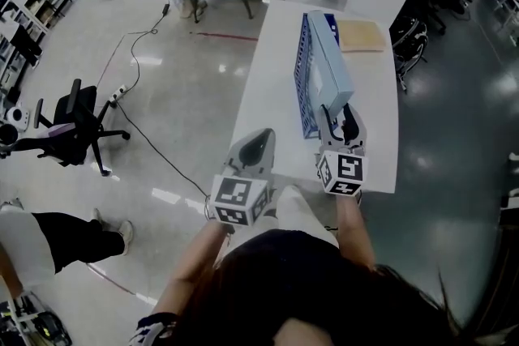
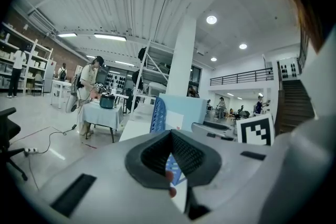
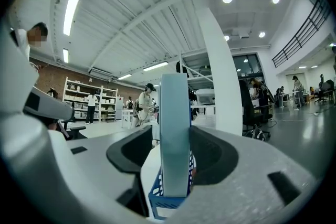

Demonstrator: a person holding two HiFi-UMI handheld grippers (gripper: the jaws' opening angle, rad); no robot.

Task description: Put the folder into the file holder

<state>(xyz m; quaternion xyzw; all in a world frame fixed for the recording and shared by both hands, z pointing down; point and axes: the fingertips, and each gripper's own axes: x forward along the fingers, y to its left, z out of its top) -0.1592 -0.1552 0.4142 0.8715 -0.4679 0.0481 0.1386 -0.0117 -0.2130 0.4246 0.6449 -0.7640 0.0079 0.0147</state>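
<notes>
Lower centre of head view: left claw point(image 1: 261, 135), tips closed together, empty, by the near left edge of the long white table point(image 1: 268, 93). Just right of it: right claw point(image 1: 340, 116), jaws apart, straddling the near end of the upright light-blue folder point(image 1: 334, 65), with a gap at one pad. Folder standing inside the blue mesh file holder point(image 1: 304, 85), mid-frame. Beyond, at upper centre: flat tan sheet point(image 1: 361, 35) on the table's far end.

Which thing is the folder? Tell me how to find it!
Find the long white table in the big room. On it stands a blue mesh file holder, and the folder stands upright inside it. It is pale blue and on edge, unlike the tan sheet lying flat beyond it.
</notes>
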